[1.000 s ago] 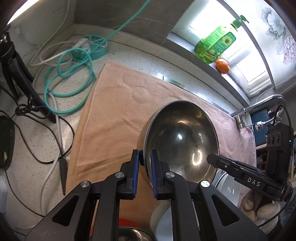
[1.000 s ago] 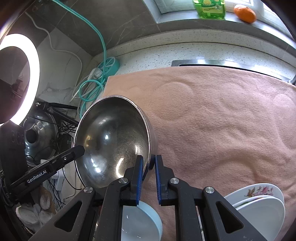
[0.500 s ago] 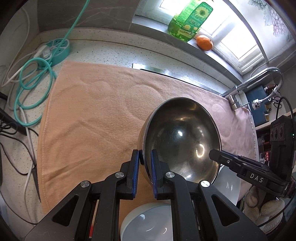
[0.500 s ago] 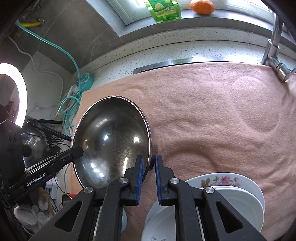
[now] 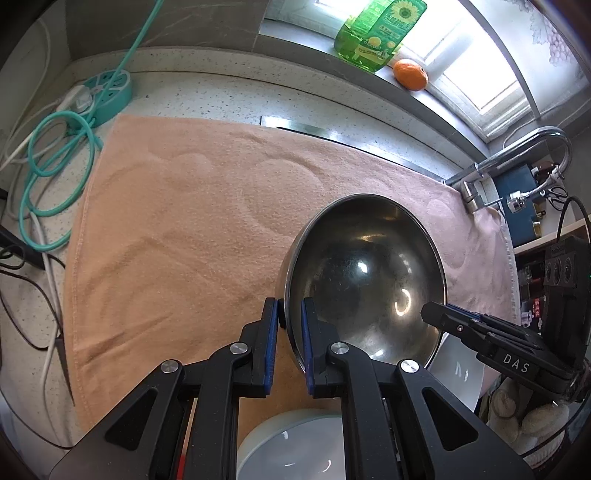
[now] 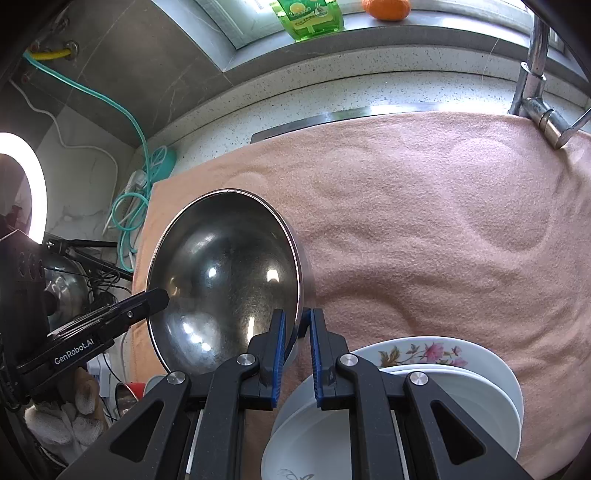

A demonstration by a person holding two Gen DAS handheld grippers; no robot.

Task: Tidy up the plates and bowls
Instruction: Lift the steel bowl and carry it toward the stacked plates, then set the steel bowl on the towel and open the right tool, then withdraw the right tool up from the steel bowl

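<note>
A large steel bowl (image 5: 365, 280) is held in the air above the pink towel (image 5: 192, 229), gripped on both sides. My left gripper (image 5: 290, 325) is shut on its left rim. My right gripper (image 6: 297, 328) is shut on its right rim; the bowl also shows in the right wrist view (image 6: 225, 280). Below my right gripper lies a stack of white plates, the lowest one flowered (image 6: 424, 350), with a white bowl (image 6: 317, 435) on top. A pale bowl (image 5: 291, 446) sits below my left gripper.
The towel (image 6: 443, 229) covers the counter. A faucet (image 6: 535, 88) stands at the back right. A green soap bottle (image 5: 380, 33) and an orange (image 5: 410, 74) sit on the window sill. A teal power strip (image 5: 107, 92) and cables lie at the left.
Both grippers have carried the steel bowl to the right over the towel. The faucet and the plate stack have come into view; the grip has not changed.
</note>
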